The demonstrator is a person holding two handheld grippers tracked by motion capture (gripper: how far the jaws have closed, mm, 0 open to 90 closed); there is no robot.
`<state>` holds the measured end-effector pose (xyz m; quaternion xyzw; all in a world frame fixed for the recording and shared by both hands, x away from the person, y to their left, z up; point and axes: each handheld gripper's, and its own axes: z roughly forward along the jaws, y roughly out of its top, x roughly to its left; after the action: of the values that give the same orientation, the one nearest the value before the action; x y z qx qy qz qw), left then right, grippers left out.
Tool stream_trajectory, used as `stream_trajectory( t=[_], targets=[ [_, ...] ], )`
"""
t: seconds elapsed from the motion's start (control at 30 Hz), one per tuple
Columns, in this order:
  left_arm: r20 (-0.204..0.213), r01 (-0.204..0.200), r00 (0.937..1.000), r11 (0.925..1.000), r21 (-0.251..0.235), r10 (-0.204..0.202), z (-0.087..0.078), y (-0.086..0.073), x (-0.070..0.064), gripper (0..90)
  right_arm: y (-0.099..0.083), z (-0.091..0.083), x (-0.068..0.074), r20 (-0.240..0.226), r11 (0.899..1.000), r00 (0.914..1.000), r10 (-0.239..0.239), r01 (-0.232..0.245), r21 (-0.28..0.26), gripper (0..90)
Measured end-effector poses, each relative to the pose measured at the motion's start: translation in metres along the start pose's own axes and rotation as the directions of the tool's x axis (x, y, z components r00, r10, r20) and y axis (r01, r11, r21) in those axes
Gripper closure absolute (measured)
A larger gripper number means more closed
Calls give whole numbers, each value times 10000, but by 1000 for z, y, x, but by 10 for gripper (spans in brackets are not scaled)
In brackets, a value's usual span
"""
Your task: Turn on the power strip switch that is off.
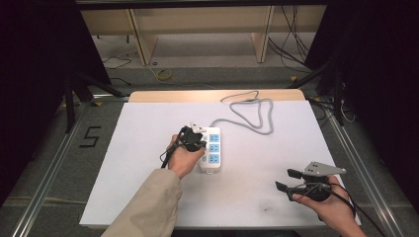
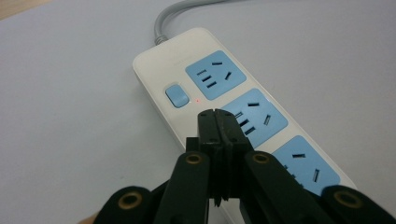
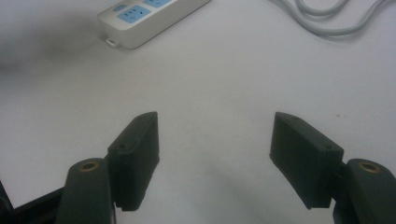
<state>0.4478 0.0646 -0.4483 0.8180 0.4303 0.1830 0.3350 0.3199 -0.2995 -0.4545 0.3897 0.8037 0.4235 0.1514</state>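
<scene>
1. The white power strip (image 1: 211, 148) lies near the middle of the white table sheet (image 1: 148, 197), lengthwise from 12 to 6 o'clock in the high view, with three blue sockets in a row along it.
2. In the left gripper view its blue rocker switch (image 2: 177, 95) sits beside the far socket, and a small red light (image 2: 198, 100) glows just next to it.
3. The left gripper (image 2: 215, 114) has its jaws pressed together with nothing between them, the tips over the strip's white face between the switch and the middle socket (image 2: 254, 116); whether they touch the casing I cannot tell.
4. The grey cord (image 1: 249, 111) leaves the strip's far end and loops toward 1 o'clock, reaching the sheet's far edge.
5. The right gripper (image 1: 284, 180) is at 4 o'clock from the strip, well apart, near the sheet's near edge; its jaws stand wide apart and empty.
6. Bare sheet lies between the strip and the right gripper, and a wide bare stretch runs at 9 o'clock to the sheet's left edge.
</scene>
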Motion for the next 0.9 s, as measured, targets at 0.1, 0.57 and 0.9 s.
stream_trajectory(
  t=[0.1,0.57,0.9],
  targets=[
    [-12,-1,10000,10000,47,1,2,0,0,897,0,0,0,-4,10000,10000,-3,3,-21,332],
    [-26,14,10000,9997,247,-13,9,1,-1,897,0,-1,0,-2,10000,10000,-14,14,-8,332],
    [-55,61,10000,9994,351,-59,10,2,-1,898,-1,-1,0,2,10000,10000,-21,21,11,332]
  ],
)
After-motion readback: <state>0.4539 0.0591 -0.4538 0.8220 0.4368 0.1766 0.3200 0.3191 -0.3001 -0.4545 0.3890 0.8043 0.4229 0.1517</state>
